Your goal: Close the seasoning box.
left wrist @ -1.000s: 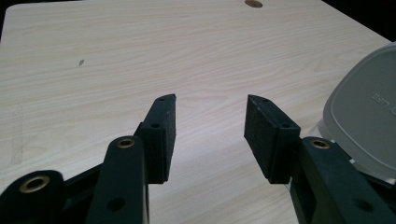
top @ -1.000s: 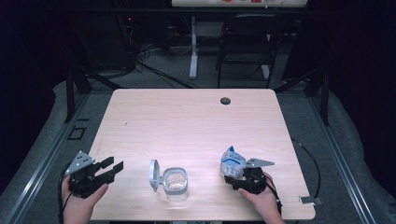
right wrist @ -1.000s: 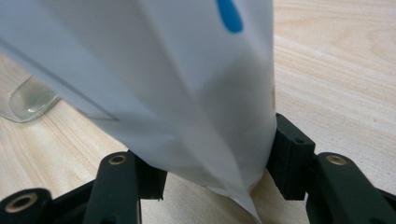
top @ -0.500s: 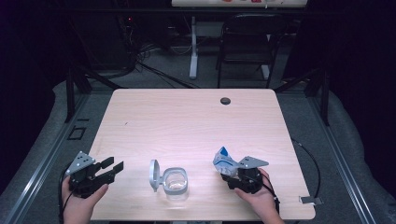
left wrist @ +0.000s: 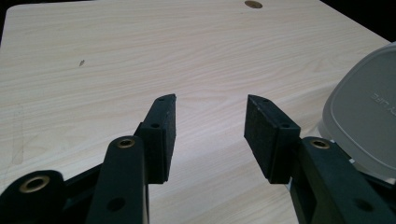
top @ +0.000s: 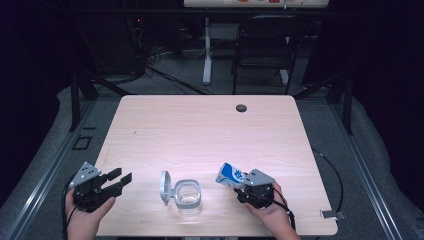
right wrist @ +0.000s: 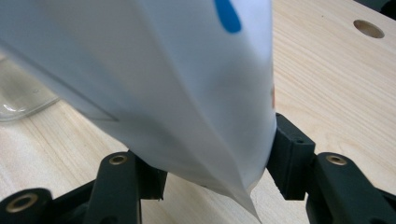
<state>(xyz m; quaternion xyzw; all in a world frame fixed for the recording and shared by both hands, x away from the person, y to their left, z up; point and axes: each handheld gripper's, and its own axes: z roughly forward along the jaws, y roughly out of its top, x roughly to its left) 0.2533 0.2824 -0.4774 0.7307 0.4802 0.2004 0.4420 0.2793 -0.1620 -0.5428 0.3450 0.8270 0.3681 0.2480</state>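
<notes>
Pouch point(top: 230, 175) higher, within right claw point(top: 239, 183)

light wooden table point(top: 200, 130) bearing a clear lidded container point(top: 186, 195).

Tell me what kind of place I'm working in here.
Probably a lab or recording workspace, not a home. A bare wooden table stands on grey carpet between dark metal frame rails, with loose cables and a folding chair behind it. The background is dark.
</notes>
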